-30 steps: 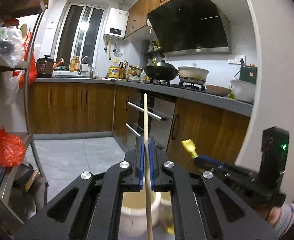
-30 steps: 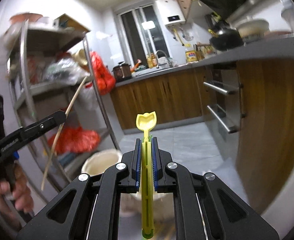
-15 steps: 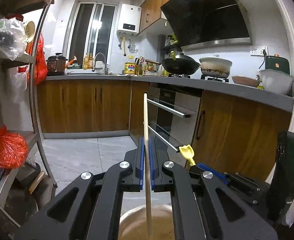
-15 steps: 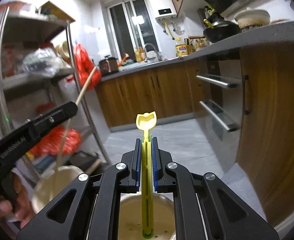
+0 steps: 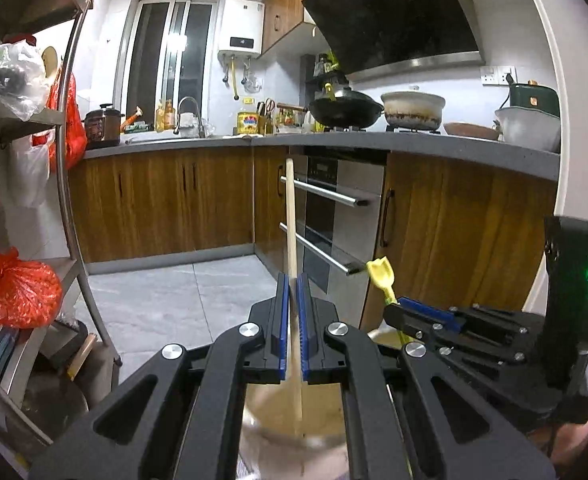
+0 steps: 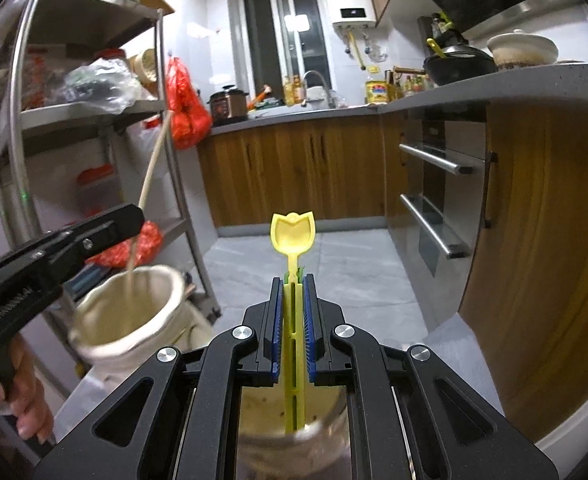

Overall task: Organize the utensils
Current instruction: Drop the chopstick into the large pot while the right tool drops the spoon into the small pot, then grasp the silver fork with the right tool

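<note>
1. between the blue pads of the left claw [image 5: 292, 300] stands a thin wooden stick [image 5: 291, 216], nearly upright; the pads sit close on either side of it, clamped on the stick.
2. the stick's lower end reaches down into a cream pot [image 5: 294, 412] seen blurred under the left claw.
3. from the right wrist view the same left claw [image 6: 130, 220] shows at the left edge, with the wooden stick [image 6: 154, 160] tilted, its top leaning toward a metal shelf rack [image 6: 166, 120] and its bottom inside the cream pot [image 6: 130, 320] with a wavy rim.
4. the right claw [image 6: 294, 308] is clamped on a yellow plastic scoop [image 6: 292, 232], handle gripped between the blue pads, tulip-shaped head pointing up and forward.
5. the scoop's handle end runs down into a second container [image 6: 294, 432] under the right claw, blurred, with speckled inner wall.
6. seen from the left wrist, the right claw [image 5: 403, 312] lies just right of the left one, the yellow scoop [image 5: 381, 276] sticking up from it.
7. behind, wooden cabinets [image 5: 166, 204] carry a grey table [image 5: 453, 152] with a black wok [image 5: 345, 110] and a white casserole [image 5: 411, 108].
8. red plastic bags [image 5: 10, 292] sit on the rack at left.
</note>
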### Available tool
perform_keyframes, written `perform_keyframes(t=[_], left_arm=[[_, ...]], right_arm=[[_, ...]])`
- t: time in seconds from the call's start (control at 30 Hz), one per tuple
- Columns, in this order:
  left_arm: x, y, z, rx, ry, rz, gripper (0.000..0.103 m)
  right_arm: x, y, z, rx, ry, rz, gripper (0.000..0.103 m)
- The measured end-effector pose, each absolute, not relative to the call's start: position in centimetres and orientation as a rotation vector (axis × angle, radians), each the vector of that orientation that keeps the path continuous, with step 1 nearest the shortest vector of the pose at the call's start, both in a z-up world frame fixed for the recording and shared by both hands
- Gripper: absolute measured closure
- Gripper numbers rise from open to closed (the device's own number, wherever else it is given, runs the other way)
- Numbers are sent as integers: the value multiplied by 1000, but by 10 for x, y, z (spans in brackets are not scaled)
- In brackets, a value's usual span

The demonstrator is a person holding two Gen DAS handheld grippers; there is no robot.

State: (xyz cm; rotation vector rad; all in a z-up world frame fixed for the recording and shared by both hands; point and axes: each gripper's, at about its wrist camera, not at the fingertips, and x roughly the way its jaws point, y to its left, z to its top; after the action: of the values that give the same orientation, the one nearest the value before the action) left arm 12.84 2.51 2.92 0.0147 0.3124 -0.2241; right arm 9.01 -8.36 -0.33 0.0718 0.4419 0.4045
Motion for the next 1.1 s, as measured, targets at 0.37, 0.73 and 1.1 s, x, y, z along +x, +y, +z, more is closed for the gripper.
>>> perform_keyframes(t=[0.37, 0.73, 1.1], left_arm=[[111, 19, 19, 81, 391, -196, 96], [69, 24, 41, 63, 343, -156, 20], [18, 9, 41, 85, 323, -153, 6]], right_arm=[[77, -85, -13, 78, 544, 409, 88], [29, -120, 14, 126, 464, 383, 50], [-37, -153, 29, 108, 330, 369, 5]])
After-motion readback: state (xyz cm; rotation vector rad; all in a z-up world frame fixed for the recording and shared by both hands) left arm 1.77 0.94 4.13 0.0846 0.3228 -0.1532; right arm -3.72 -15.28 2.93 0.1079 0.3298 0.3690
